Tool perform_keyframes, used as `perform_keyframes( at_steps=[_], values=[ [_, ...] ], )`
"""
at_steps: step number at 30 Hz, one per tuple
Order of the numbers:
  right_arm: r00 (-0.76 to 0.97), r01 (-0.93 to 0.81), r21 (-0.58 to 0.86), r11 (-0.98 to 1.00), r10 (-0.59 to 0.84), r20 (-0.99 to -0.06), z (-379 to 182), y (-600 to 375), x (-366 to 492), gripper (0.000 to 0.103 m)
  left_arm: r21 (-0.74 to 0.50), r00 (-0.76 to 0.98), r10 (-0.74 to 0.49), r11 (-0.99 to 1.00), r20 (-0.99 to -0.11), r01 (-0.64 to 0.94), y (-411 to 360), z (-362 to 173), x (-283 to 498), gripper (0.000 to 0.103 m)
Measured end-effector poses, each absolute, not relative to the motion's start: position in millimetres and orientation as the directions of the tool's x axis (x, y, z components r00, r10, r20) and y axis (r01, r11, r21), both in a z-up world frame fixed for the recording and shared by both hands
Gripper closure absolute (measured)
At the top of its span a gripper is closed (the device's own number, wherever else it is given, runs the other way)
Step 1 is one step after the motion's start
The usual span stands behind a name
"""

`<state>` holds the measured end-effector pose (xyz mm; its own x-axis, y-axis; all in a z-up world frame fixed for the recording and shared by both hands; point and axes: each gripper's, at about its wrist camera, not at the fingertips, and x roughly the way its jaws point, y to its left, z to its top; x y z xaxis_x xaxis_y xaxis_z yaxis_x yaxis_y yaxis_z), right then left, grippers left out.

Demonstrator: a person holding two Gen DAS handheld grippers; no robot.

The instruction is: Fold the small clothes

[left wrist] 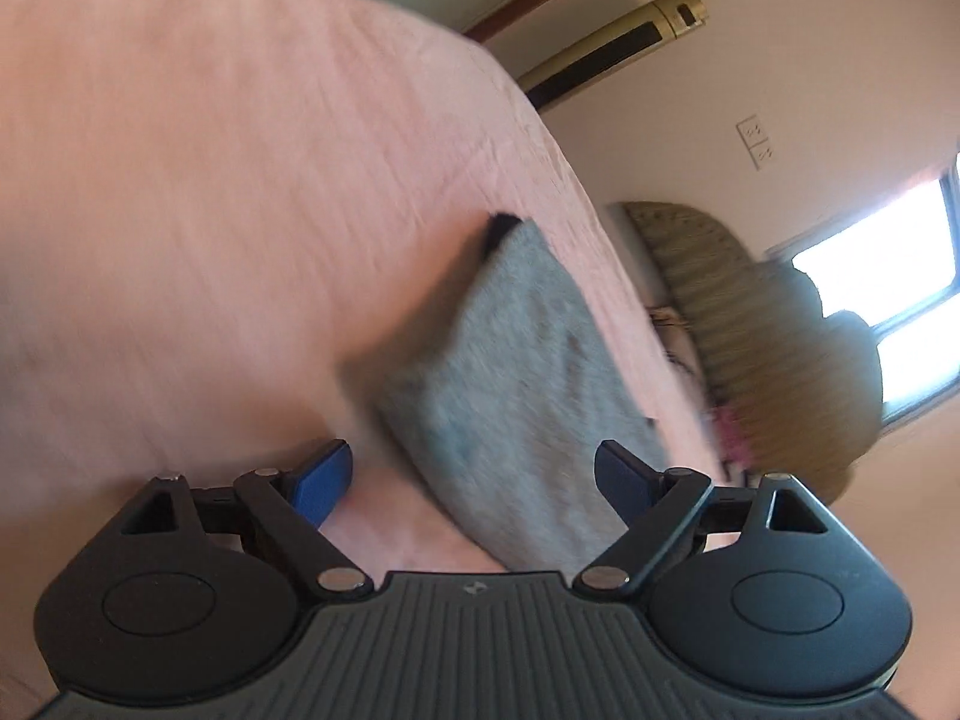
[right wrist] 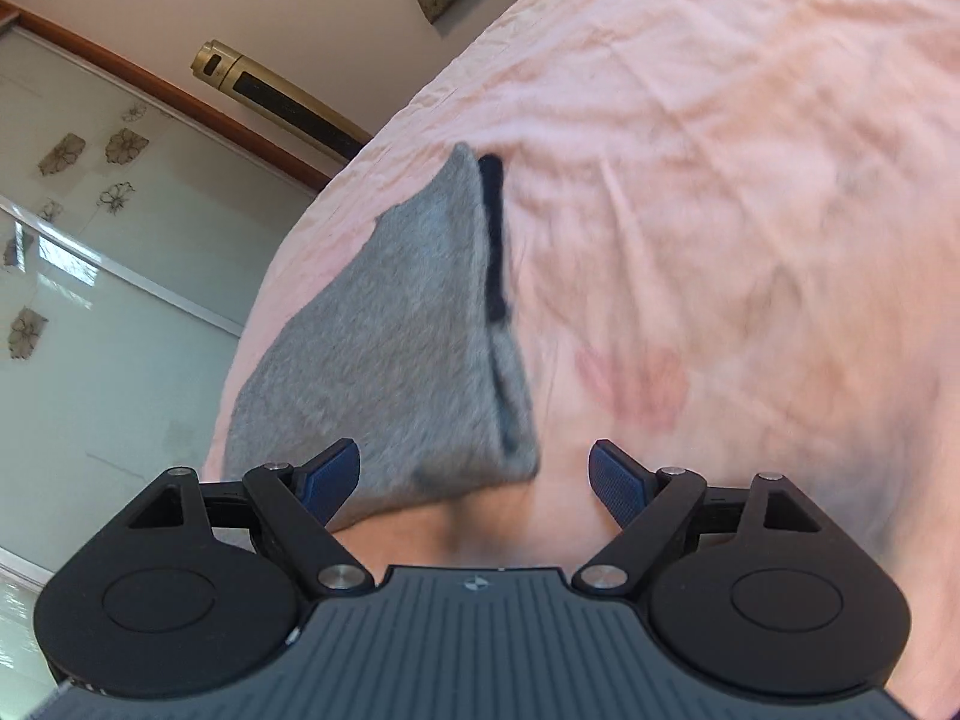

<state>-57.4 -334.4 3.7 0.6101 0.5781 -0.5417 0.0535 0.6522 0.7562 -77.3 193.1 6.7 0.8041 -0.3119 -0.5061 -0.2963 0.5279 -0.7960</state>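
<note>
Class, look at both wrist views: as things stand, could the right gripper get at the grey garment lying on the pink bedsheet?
Probably yes. The right gripper is open and empty, with the grey garment lying flat just ahead on the pink bedsheet, and nothing between them.

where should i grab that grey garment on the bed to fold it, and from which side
Judging from the pictures, take the grey garment at its near corner, just ahead of the open right gripper, coming in low from the near side. It lies flat on the pink bedsheet, so only an edge gives the fingers something to pinch. The dark trim marks its long edge.
</note>
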Motion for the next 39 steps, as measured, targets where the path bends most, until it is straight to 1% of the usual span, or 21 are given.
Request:
perform_keyframes(
  at_steps=[3, 4, 7, 8, 10, 14, 17, 18, 20, 21, 22, 23, 24, 25, 28, 30, 35, 39],
  values=[
    [0.596, 0.044, 0.787, 0.615, 0.617, -0.515, -3, -319, -46, 0.016, -0.855, 0.812, -0.382, 0.455, -0.441, -0.25, 185, 0, -59, 0.012],
    [0.602, 0.044, 0.798, 0.601, 0.621, -0.502, -5, -314, -41, 0.013, -0.861, 0.812, -0.39, 0.446, -0.434, -0.246, 182, -1, -52, 0.012],
    [0.681, 0.101, 0.847, 0.522, 0.584, -0.442, -9, -308, -22, 0.01, -0.883, 0.826, -0.398, 0.408, -0.399, -0.231, 177, -4, -35, 0.011],
    [0.704, 0.126, 0.854, 0.505, 0.56, -0.436, -10, -307, -16, 0.01, -0.885, 0.83, -0.388, 0.397, -0.401, -0.242, 176, -3, -33, 0.011],
    [0.727, 0.162, 0.852, 0.498, 0.523, -0.444, -9, -301, -6, 0.009, -0.914, 0.836, -0.412, 0.336, -0.362, -0.23, 177, -7, -33, 0.011],
    [0.721, 0.153, 0.828, 0.539, 0.512, -0.467, -9, -290, 3, 0.009, -0.914, 0.835, -0.407, 0.32, -0.371, -0.25, 178, -9, -35, 0.011],
    [0.727, 0.156, 0.825, 0.543, 0.502, -0.468, -9, -288, 5, 0.01, -0.884, 0.824, -0.38, 0.376, -0.421, -0.278, 172, -4, -23, 0.013],
    [0.728, 0.161, 0.827, 0.539, 0.501, -0.468, -10, -289, 7, 0.01, -0.866, 0.814, -0.373, 0.411, -0.445, -0.285, 169, -2, -18, 0.015],
    [0.728, 0.169, 0.818, 0.55, 0.49, -0.48, -11, -289, 9, 0.018, -0.822, 0.793, -0.356, 0.488, -0.495, -0.294, 160, -1, -12, 0.031],
    [0.721, 0.167, 0.807, 0.566, 0.489, -0.491, -12, -289, 10, 0.031, -0.81, 0.792, -0.348, 0.51, -0.501, -0.289, 158, -1, -12, 0.034],
    [0.714, 0.172, 0.802, 0.571, 0.489, -0.501, -15, -290, 12, 0.046, -0.804, 0.795, -0.341, 0.523, -0.501, -0.282, 156, -2, -14, 0.04],
    [0.709, 0.184, 0.806, 0.562, 0.492, -0.505, -19, -292, 13, 0.054, -0.791, 0.791, -0.333, 0.541, -0.513, -0.285, 155, -3, -13, 0.059],
    [0.696, 0.202, 0.809, 0.552, 0.501, -0.515, -24, -295, 15, 0.076, -0.769, 0.774, -0.326, 0.563, -0.542, -0.302, 154, -4, -11, 0.076],
    [0.678, 0.218, 0.813, 0.54, 0.515, -0.524, -30, -297, 17, 0.088, -0.745, 0.748, -0.32, 0.579, -0.581, -0.331, 153, -8, -8, 0.098],
    [0.674, 0.203, 0.82, 0.536, 0.531, -0.514, -31, -298, 16, 0.089, -0.748, 0.734, -0.345, 0.578, -0.585, -0.325, 157, -10, -7, 0.098],
    [0.679, 0.189, 0.837, 0.513, 0.548, -0.489, -25, -299, 13, 0.089, -0.751, 0.73, -0.362, 0.586, -0.58, -0.305, 159, -2, -7, 0.098],
    [0.687, 0.107, 0.872, 0.477, 0.599, -0.412, 1, -310, 0, 0.091, -0.794, 0.735, -0.441, 0.569, -0.515, -0.214, 171, 25, -22, 0.099],
    [0.652, 0.052, 0.866, 0.497, 0.64, -0.406, 19, -319, -27, 0.092, -0.806, 0.712, -0.501, 0.572, -0.492, -0.155, 178, 37, -50, 0.099]
  ],
)
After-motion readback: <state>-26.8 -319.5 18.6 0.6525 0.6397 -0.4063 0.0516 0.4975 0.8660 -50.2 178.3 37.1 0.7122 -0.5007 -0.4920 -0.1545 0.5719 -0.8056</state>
